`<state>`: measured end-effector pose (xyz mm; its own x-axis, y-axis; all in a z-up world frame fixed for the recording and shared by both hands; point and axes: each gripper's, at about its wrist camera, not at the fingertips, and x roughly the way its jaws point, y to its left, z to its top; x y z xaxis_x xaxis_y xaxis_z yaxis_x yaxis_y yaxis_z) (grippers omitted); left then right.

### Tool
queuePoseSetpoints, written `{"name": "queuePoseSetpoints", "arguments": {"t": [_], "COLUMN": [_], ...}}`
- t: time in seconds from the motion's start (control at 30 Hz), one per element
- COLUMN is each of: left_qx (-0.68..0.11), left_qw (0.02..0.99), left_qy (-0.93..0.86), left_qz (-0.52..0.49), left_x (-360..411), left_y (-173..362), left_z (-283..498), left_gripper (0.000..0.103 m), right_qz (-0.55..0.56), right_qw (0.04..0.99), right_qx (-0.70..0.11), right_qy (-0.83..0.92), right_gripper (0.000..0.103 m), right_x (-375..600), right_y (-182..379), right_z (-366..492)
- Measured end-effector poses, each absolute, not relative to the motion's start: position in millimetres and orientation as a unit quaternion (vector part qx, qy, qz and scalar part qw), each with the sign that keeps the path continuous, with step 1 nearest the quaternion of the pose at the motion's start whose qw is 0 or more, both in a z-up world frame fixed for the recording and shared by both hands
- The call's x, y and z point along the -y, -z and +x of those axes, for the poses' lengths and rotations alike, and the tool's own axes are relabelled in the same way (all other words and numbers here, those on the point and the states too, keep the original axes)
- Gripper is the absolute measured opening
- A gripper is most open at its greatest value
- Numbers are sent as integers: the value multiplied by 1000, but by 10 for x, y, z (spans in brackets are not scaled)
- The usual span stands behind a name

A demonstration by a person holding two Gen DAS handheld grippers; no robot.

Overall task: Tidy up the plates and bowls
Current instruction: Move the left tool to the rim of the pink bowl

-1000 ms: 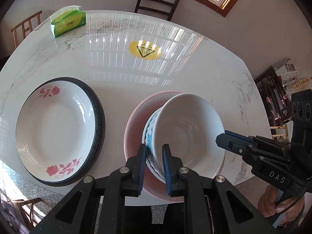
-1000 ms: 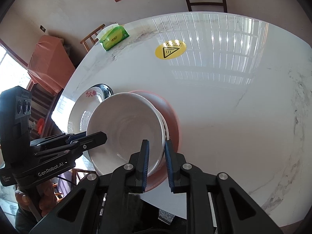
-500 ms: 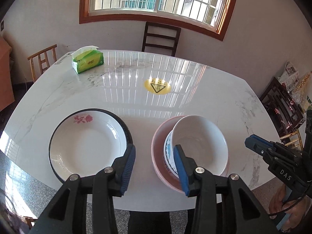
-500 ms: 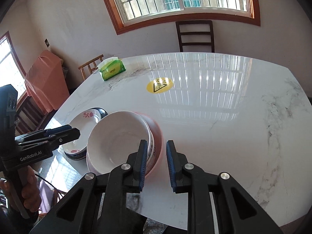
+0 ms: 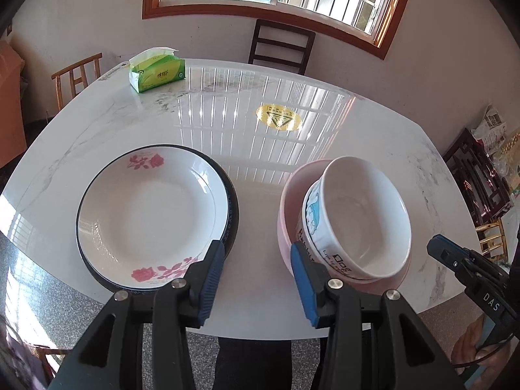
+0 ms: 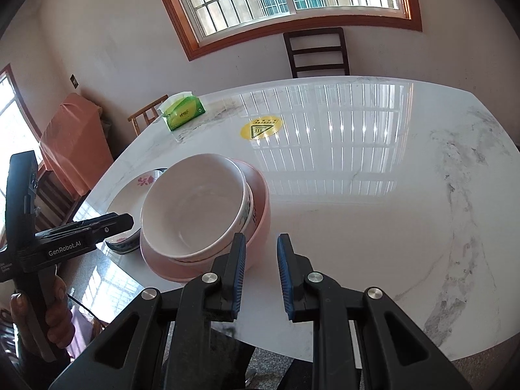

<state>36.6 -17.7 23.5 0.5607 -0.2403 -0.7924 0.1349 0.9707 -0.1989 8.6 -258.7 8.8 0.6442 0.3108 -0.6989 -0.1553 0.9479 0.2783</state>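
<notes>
A white bowl [image 5: 364, 214] sits tilted inside a blue-patterned bowl [image 5: 312, 214], and both rest in a pink bowl [image 5: 287, 201] near the table's front edge. Left of them a white rose-print plate [image 5: 146, 211] lies on a black-rimmed plate [image 5: 232, 214]. My left gripper [image 5: 256, 253] hangs open above the gap between plates and bowls, holding nothing. In the right wrist view my right gripper [image 6: 261, 247] stands just right of the pink bowl [image 6: 260, 214], its jaws a narrow gap apart with nothing between them. The white bowl [image 6: 195, 208] is to its left.
The white marble table [image 5: 260, 149] carries a green tissue box [image 5: 157, 71] at the far left and a yellow warning sticker [image 5: 279, 117] in the middle. A dark chair [image 5: 281, 48] stands behind it, a wooden chair [image 5: 78, 78] at the left.
Both grippers have let go of the bowl rims and drawn back toward the table's front edge. The left jaws have spread wide. The bowls stay nested in the pink one.
</notes>
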Motion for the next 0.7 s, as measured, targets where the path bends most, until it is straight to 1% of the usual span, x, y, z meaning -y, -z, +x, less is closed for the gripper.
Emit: {"name": "queuePoseSetpoints", "arguments": {"t": [0.4,0.7], "left_qx": [-448,-437], "left_qw": [889,896], "left_qy": [91,77], "left_qz": [-23,-6], "left_x": [242,254], "left_y": [-196,-145], "left_z": [399,416], "left_gripper": [43,43], "right_qz": [102,98], "right_qw": [900,907], "right_qx": [-405,-391], "right_qy": [-127,-120], "right_gripper": [22,23], "right_x": [2579,2519], "right_y": [-58,-5], "right_z": [109,100]}}
